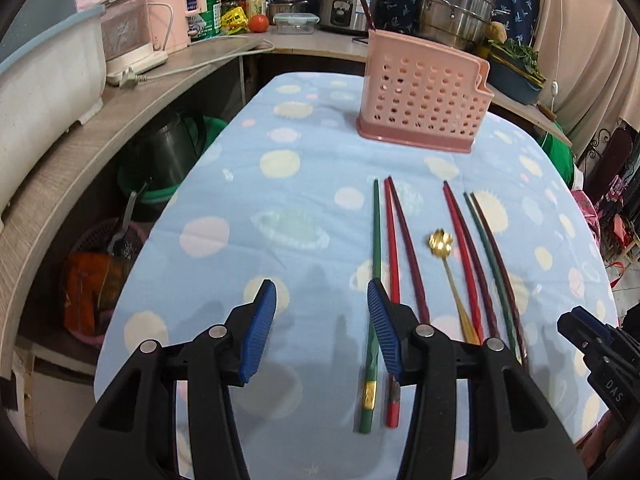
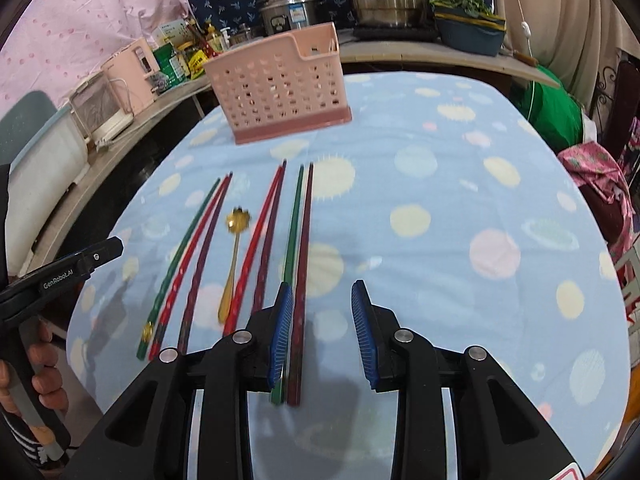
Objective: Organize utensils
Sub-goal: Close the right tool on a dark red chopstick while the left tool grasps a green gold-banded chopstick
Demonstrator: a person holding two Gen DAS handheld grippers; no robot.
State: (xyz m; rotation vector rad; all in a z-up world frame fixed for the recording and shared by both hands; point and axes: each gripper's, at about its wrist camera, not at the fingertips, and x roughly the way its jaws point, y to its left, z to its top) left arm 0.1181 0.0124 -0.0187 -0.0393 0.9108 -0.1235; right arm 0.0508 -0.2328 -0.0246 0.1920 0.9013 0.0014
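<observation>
Several red, green and maroon chopsticks lie side by side on the blue spotted tablecloth [image 1: 248, 168], with a gold spoon [image 1: 440, 242] among them. A pink perforated holder [image 1: 424, 100] stands upright beyond their tips. My left gripper [image 1: 322, 292] hovers open and holds nothing; its right finger is over the leftmost green chopstick [image 1: 376, 232]. In the right wrist view, the right gripper [image 2: 322, 292] is open above the rightmost pair. The green chopstick [image 2: 294, 220] runs under its left finger, and the maroon chopstick [image 2: 305, 232] lies just inside the jaws, not gripped. The spoon [image 2: 236, 220] and holder [image 2: 280, 88] show there too.
A curved counter [image 1: 60, 160] wraps around the table's left and far sides, crowded with a pink appliance [image 1: 176, 8], a rice cooker [image 1: 348, 4] and steel pots [image 1: 456, 4]. A kettle and green basin [image 1: 168, 160] sit below the left edge. A hand [image 2: 44, 344] holds the left gripper's handle.
</observation>
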